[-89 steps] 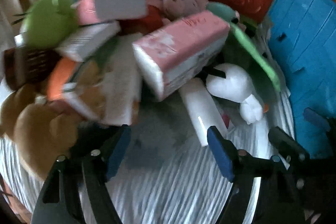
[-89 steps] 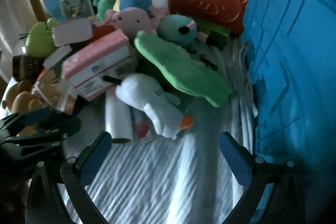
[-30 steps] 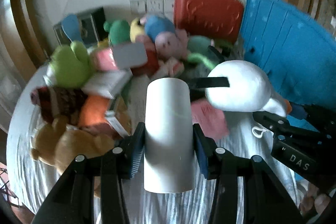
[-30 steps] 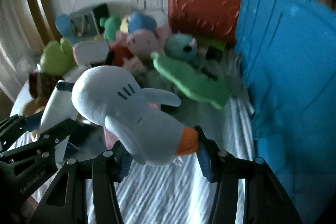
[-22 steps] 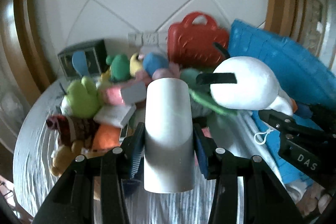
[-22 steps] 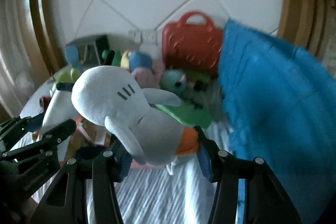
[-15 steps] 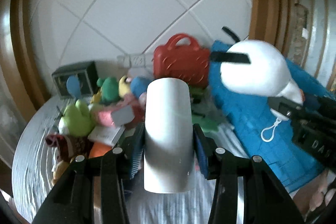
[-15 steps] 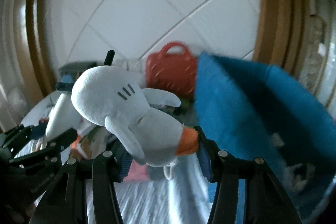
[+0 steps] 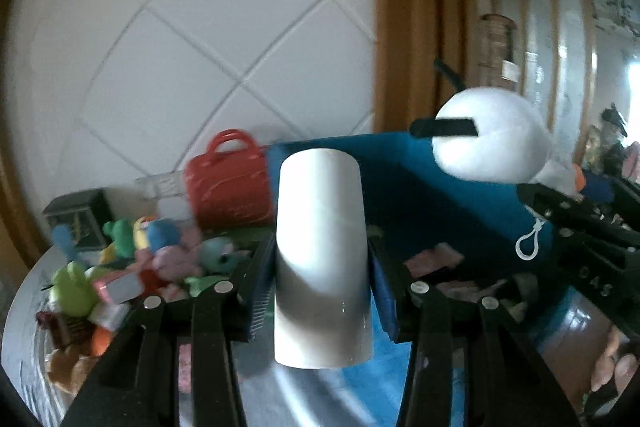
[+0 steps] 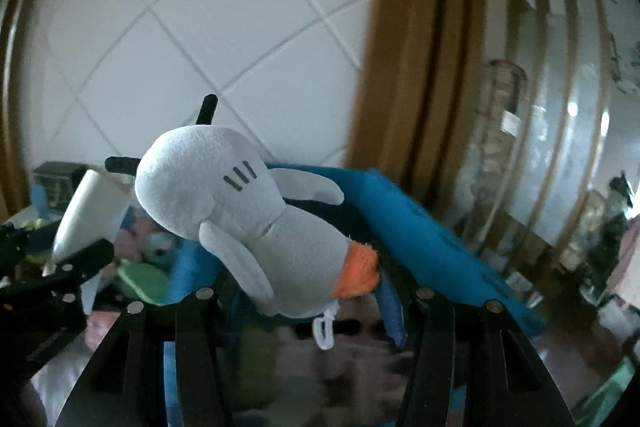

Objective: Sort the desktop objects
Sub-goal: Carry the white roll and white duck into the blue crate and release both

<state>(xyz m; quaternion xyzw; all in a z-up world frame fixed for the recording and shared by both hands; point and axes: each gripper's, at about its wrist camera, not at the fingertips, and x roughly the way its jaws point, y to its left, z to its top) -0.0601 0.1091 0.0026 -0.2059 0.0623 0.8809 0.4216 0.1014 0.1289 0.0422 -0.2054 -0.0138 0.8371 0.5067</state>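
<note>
My left gripper [image 9: 320,287] is shut on a white cylinder [image 9: 320,255], a smooth bottle-like tube standing up between the blue pads. My right gripper [image 10: 304,291] is shut on a white plush goose [image 10: 240,223] with an orange beak and black legs. In the left wrist view the goose [image 9: 492,135] hangs at the right, above a blue storage bin [image 9: 400,187]. The right wrist view shows the cylinder [image 10: 92,215] at the left edge and the bin [image 10: 416,235] just below and behind the goose. Both grippers are high above the table.
A pile of plush toys and pink packs [image 9: 132,267] lies on the striped tablecloth [image 9: 24,307] at lower left. A red plastic case [image 9: 228,183] stands against the white tiled wall. A brown door frame [image 9: 408,19] rises behind the bin. Fingers of a hand [image 9: 608,375] show at lower right.
Both grippers rose and swung to the right with their loads, away from the toy pile. The blue bin now lies under and ahead of them, and the wall and door frame fill the views.
</note>
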